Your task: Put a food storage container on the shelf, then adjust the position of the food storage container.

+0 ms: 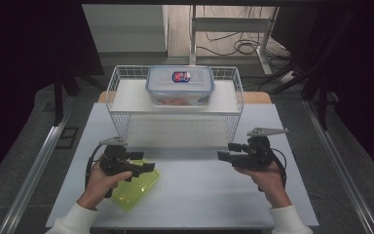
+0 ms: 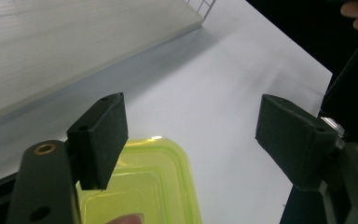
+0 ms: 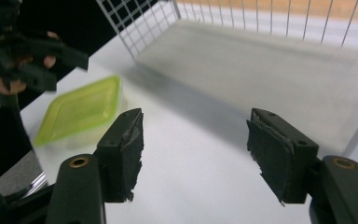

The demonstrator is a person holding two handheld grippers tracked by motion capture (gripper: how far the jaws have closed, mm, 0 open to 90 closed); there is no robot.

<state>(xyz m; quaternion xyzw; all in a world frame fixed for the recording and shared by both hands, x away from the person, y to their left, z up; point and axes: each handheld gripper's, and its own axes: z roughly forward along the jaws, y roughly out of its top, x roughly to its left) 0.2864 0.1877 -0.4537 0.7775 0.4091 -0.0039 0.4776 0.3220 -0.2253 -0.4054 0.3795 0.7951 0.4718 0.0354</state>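
Two grippers hang above the white matte table, both with jaws spread wide and gripping nothing. The left gripper hovers directly over the translucent lime-green plastic container with a snap lid, which sits near the table's front left edge, apparently lined up for a grasp. The right gripper waits well apart, pointing toward it. Behind stands a white wire-mesh shelf rack carrying a clear rectangular food box with a blue-rimmed lid. Its smooth, rounded lid likely calls for a firm rim pinch.
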